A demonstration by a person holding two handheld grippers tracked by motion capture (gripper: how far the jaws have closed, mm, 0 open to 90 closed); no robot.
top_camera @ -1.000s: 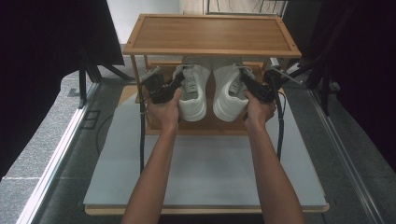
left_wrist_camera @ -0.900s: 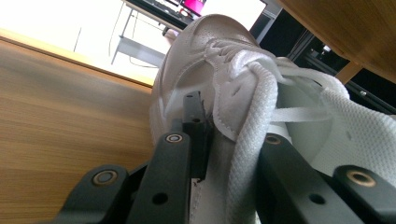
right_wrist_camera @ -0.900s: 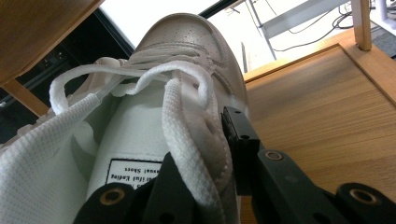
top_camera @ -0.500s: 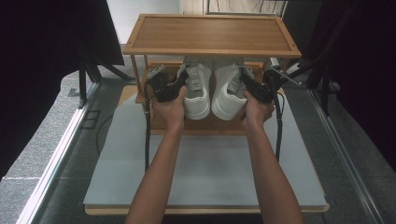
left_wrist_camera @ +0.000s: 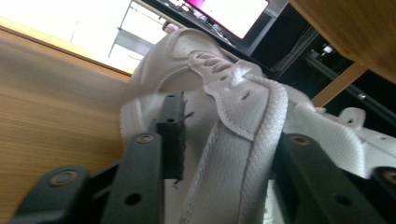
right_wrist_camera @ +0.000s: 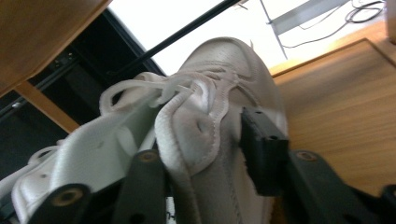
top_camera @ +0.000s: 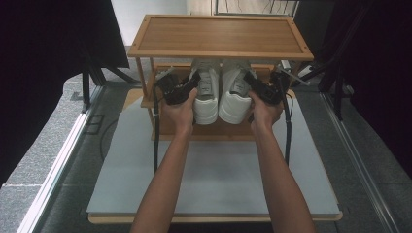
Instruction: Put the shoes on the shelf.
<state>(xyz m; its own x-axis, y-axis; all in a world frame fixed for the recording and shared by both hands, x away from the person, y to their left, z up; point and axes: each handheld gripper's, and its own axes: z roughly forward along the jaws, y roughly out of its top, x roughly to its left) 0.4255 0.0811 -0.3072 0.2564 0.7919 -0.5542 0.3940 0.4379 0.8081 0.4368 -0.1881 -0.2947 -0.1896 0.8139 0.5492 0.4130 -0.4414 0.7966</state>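
Both shoes have slid deeper under my shelf; left gripper clamps left shoe, right gripper clamps right shoe, so placement looks nearly done.

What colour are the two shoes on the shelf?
The shoes are white, laces too, clearest in the right gripper view.

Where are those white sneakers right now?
In the high view, the white sneakers sit side by side on the wooden rack's lower shelf, each gripped by a tool.
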